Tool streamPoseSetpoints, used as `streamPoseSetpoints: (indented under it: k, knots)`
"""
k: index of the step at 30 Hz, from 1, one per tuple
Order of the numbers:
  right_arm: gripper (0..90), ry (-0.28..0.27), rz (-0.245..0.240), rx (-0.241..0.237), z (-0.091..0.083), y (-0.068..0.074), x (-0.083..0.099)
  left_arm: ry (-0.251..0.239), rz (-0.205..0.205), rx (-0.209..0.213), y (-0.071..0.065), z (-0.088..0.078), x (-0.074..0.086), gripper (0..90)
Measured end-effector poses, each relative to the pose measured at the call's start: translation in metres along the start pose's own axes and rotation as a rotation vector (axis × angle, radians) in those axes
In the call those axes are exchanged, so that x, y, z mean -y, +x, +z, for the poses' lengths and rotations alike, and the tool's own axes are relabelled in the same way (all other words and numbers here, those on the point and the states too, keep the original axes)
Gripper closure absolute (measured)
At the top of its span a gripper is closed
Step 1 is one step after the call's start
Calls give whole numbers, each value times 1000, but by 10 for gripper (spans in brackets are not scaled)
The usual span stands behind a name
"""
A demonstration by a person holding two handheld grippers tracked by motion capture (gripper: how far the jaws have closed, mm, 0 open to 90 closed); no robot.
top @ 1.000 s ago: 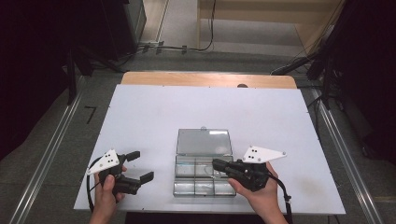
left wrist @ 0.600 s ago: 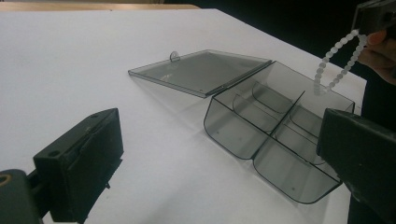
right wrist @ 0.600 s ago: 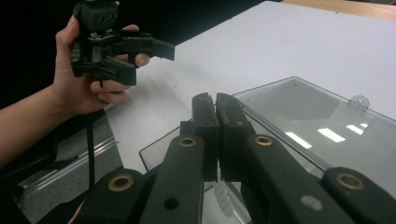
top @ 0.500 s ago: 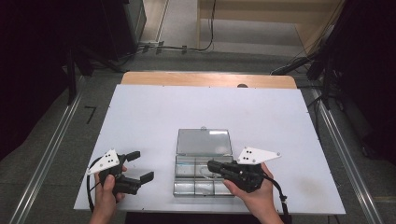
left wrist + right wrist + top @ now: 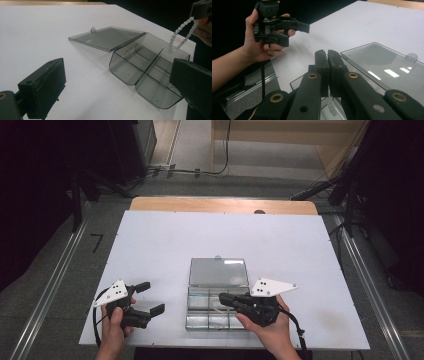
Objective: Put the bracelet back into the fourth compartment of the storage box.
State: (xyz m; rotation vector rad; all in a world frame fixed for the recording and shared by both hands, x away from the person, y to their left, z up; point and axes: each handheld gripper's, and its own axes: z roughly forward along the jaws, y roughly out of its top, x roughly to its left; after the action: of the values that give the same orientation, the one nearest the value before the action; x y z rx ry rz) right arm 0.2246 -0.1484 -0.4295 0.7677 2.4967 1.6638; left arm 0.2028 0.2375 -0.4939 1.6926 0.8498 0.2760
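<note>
- The right gripper (image 5: 227, 298), held in the person's right hand (image 5: 267, 330), reaches over the near half of the clear smoky-grey plastic compartment box (image 5: 210, 312); in the high view its jaw tips blend into the box, so what they hold is hard to make out there.
- The right gripper view shows its two black jaws pressed together, with a few translucent white beads just visible below them; the rest of the strand is hidden behind the jaws.
- The left gripper view supplies the missing detail: a string of small translucent white beads (image 5: 178, 35) hangs in a loop from the right gripper's tip at the top right corner, above the far compartments of the box. The gripper and the fingers behind it are cut off by the frame edge.
- The box's flat hinged lid (image 5: 218, 272) lies open on the white table top (image 5: 165, 245), on the far side of the tray. The compartments seen in the left gripper view look empty.
- The left gripper (image 5: 149, 298), in the left hand (image 5: 114, 327), sits well apart from the box near the table's front left edge, its jaws wide open and holding nothing.
- In the left gripper view its own jaws are cropped at both lower corners.
- The person's forearms are cut off at the bottom of the high view.
</note>
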Motion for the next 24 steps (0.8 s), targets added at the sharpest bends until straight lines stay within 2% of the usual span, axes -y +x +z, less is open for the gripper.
streamPoseSetpoints:
  k: [24]
  knots:
    - [856,21,-17,-19,18,11,4,-9,3,1,-1,-1,-1,3]
